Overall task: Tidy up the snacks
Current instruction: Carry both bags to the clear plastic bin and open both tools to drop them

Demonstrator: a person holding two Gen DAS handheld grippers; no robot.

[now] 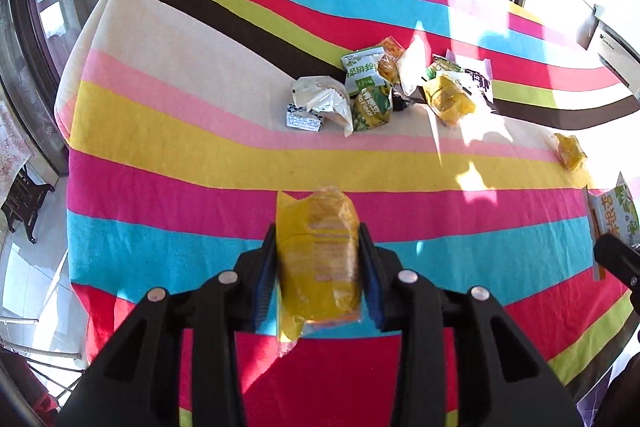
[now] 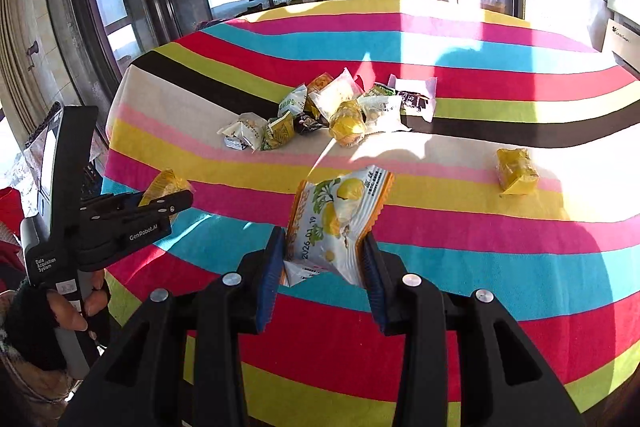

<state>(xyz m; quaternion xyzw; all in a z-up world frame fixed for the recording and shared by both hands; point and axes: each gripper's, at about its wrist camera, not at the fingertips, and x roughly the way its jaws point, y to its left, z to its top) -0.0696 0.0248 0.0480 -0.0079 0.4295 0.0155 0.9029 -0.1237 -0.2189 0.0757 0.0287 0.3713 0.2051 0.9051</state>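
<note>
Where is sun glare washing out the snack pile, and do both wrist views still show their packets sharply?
Left wrist view: glare bleaches the snack pile on its right side; yellow packet sharp. Right wrist view: sunlit patch just below the pile; white packet crisp, printing readable. Both bend the striped tablecloth.

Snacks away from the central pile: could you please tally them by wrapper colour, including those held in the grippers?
Yellow: 2, the held yellow packet in the left gripper and the loose yellow packet on the striped tablecloth
White: 1, the white lemon-print packet in the right gripper
Total: 3
</note>
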